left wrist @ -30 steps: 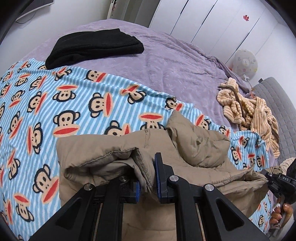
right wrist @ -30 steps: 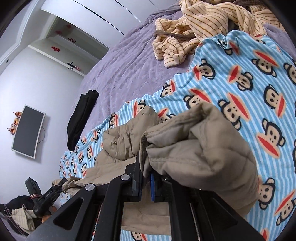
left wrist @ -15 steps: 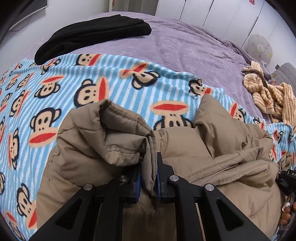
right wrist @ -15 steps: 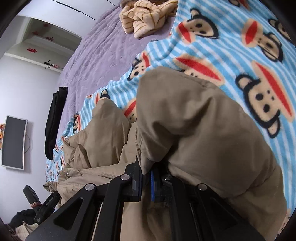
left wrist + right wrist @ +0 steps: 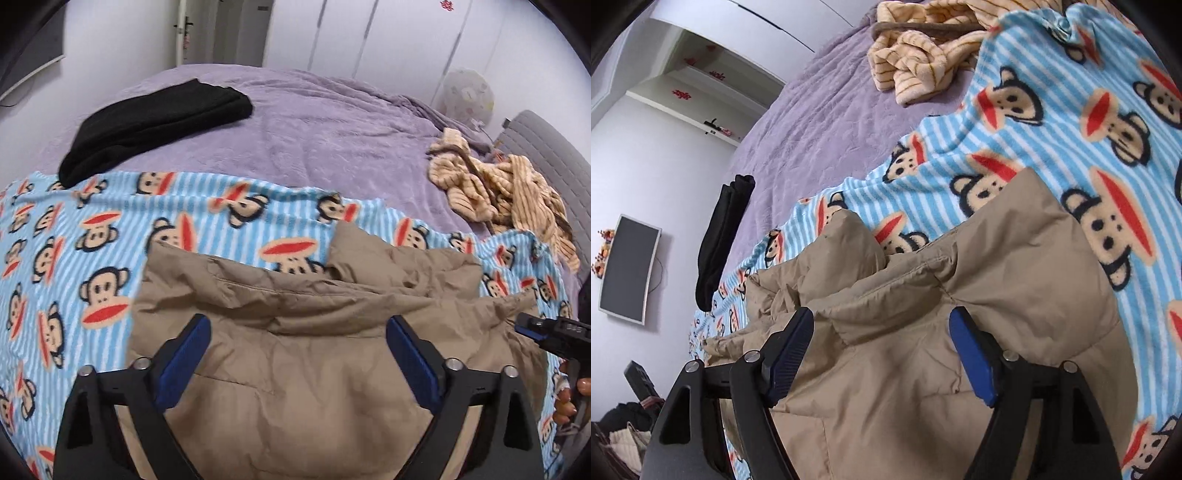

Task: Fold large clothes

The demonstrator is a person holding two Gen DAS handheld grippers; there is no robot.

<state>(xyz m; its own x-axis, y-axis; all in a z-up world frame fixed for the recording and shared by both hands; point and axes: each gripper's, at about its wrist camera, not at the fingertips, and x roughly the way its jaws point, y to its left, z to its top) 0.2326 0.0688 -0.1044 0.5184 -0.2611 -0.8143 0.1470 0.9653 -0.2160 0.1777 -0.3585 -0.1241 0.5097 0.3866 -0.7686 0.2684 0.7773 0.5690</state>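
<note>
Left claw (image 5: 297, 354): jaws opening, already wide apart. Nothing pinched; the jacket (image 5: 314, 343) lies under and between the fingers, pads clear of the cloth. Right claw (image 5: 882, 350): same, jaws opening, fingers straddling a puffy fold of jacket without pressing on it. Both point steeply down at the cloth.

Jacket position: tan, quilted, lying on the monkey blanket (image 5: 92, 236) at the near side of the bed (image 5: 332, 122), directly below both claws. It reads as a folded bundle with a thick rolled edge across the top, running side to side in the left wrist view. That is its long axis: roughly a line from one claw to the other. Left claw sits over the left half, right claw (image 5: 546, 330) shows at the jacket's right end, so each claw is nearer its own end.

Key relation for the next move, as I judge it: the far folded edge lies just ahead of both fingertips, the loose bulk beneath and toward the person. Any next fold across the long axis needs each claw to re-grip its own end; neither end is reachable by the other claw without crossing.

Further out: black garment (image 5: 155, 122) well apart at far left on the purple cover, striped yellow garment (image 5: 502, 188) well apart at far right. Neither touches the jacket.

Risk: padding is springy, the fold may relax once let go.
</note>
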